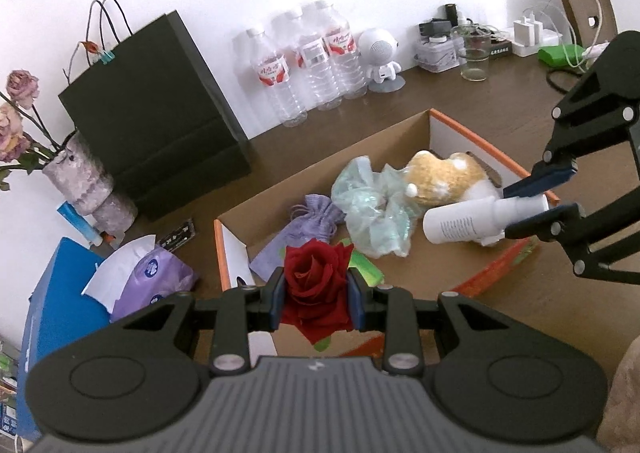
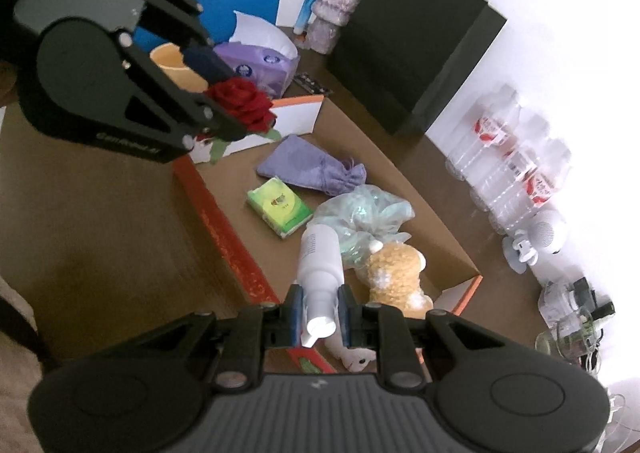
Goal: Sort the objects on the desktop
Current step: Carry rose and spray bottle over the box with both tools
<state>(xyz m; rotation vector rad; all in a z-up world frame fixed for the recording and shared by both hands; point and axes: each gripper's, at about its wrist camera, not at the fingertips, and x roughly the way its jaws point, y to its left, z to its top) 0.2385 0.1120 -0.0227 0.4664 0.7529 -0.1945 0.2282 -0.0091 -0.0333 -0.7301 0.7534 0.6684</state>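
Brown desk surface (image 1: 460,101) is backed by a white wall, with a black bag (image 1: 152,113) at 10 o'clock and water bottles (image 1: 308,61) at 12 o'clock in the left wrist view. An open cardboard box (image 1: 452,273) sits at the centre of the desk.

The left gripper (image 1: 316,293) is clamped on a red rose (image 1: 316,273), held over the box's near-left corner. The bloom is judged to be light, soft and easily crushed; petals yield under the pads, so clamping force is best kept low. A hold lower on the bloom or at the green base would be firmer, but the stem cannot be seen.

The right gripper (image 2: 320,313) is clamped on the neck of a white bottle (image 2: 320,257), held level over the box at 3 o'clock in the left wrist view. The bottle is judged to be stiff, smooth plastic, likely slippery; the narrow neck below the cap gives a shoulder that resists sliding. Whether it is full cannot be told.

Inside the box lie a purple pouch (image 2: 312,169), a green tissue pack (image 2: 280,209), a pale plastic bag (image 2: 360,217) and a plush toy (image 2: 396,273).

Whether the two items are being put in or taken out cannot be settled.
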